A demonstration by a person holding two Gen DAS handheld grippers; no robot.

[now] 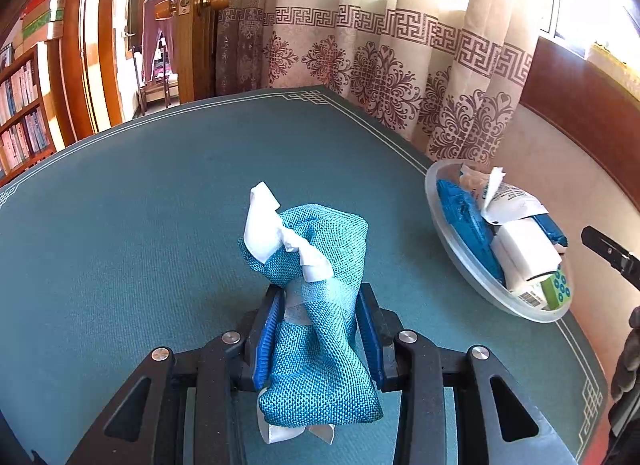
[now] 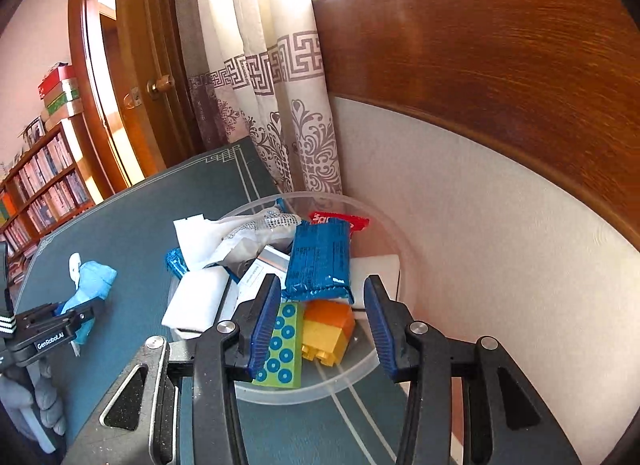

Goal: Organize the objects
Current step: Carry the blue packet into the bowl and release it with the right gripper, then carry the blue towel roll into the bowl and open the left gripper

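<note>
Two risks. Bowl (image 2: 384, 369) sits heaped against the wall, just beyond my right claw (image 2: 326, 325), which hangs open and empty over it; one more item could topple the pile. Mat (image 1: 140, 225) ahead lies bare. Left claw (image 1: 320, 337) pinches the soft pouch (image 1: 320, 285); its ribbon (image 1: 272, 225) may snag.

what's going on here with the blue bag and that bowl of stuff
A person is tidying small items with a handheld tool in each hand. The left tool is shut on a teal mesh pouch with white ribbon, held over the green table mat. The right tool is open and empty, poised over the clear plastic bowl at the table's edge. The bowl already holds blue foil packets, white packages, a green studded block and an orange-yellow block. The pouch is not yet in the bowl.
</note>
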